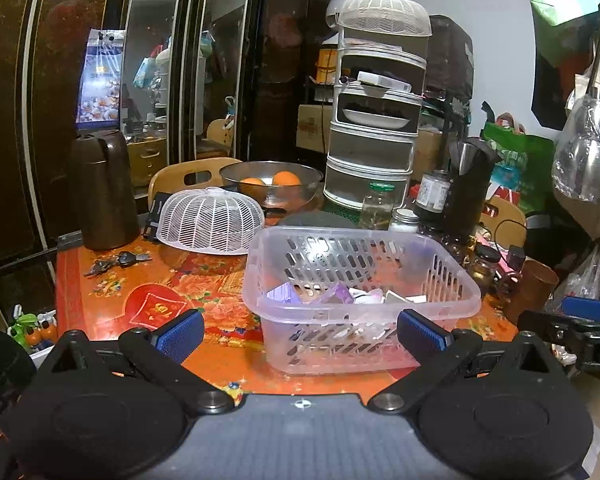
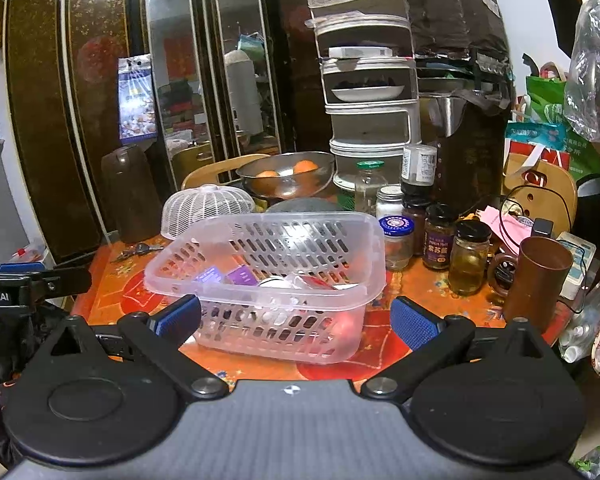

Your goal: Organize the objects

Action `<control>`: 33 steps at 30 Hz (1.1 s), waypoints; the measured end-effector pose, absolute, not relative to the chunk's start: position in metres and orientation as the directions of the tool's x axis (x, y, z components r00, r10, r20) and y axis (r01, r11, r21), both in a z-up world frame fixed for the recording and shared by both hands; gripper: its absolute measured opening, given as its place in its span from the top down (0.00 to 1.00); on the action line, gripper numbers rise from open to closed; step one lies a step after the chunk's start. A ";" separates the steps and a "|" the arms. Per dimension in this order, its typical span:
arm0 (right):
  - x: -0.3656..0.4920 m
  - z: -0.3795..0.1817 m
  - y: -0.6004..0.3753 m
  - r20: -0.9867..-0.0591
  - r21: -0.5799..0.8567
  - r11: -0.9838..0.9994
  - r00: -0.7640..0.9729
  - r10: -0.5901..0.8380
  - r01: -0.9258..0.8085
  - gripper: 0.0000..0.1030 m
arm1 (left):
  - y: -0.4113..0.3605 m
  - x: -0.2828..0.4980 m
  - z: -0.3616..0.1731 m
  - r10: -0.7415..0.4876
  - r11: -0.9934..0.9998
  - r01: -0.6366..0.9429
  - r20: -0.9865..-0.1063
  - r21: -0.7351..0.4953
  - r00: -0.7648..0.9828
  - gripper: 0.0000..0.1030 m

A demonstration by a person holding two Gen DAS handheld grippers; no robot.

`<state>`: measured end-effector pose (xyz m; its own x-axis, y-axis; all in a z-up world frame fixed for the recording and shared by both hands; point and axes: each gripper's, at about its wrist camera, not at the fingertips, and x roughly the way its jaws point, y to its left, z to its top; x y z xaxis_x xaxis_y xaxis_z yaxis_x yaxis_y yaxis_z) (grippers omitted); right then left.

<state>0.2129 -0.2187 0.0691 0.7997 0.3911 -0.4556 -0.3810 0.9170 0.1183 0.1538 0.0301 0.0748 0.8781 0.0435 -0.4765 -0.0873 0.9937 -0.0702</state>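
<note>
A clear slotted plastic basket (image 1: 440, 264) stands on the red floral table (image 1: 112, 280) and holds purple packets (image 1: 284, 293) and small white items. In the right wrist view the basket (image 2: 364, 240) holds purple packets (image 2: 242, 276) too. My left gripper (image 1: 300, 332) is open and empty, held back from the basket's near wall. My right gripper (image 2: 296, 322) is open and empty, also just short of the basket. The right gripper's tip shows at the left view's right edge (image 1: 580, 312).
A white mesh food cover (image 1: 210, 220), a brown jug (image 1: 102, 190), keys (image 1: 120, 260), a steel bowl with oranges (image 1: 272, 182) and a tiered food rack (image 1: 376, 112) stand behind. Several jars (image 2: 438, 242) and a brown cup (image 2: 536, 280) crowd the right side.
</note>
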 end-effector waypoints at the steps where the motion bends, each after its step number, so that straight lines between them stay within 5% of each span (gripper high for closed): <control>1: 0.210 0.069 -0.219 -0.453 0.116 0.917 0.801 0.390 -0.381 0.00 | 0.028 0.150 0.075 0.043 0.994 -0.084 -0.475 -0.067 0.879 0.00; 33: 0.174 0.080 -0.237 -0.410 0.111 0.918 0.824 0.391 -0.381 0.00 | -0.002 0.114 0.083 0.014 0.998 -0.042 -0.445 -0.053 0.896 0.00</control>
<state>0.1741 -0.2365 0.0795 0.8239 0.3914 -0.4098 -0.3809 0.9179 0.1110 0.1145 -0.0020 0.0827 0.8956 0.0141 -0.4446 -0.0419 0.9977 -0.0528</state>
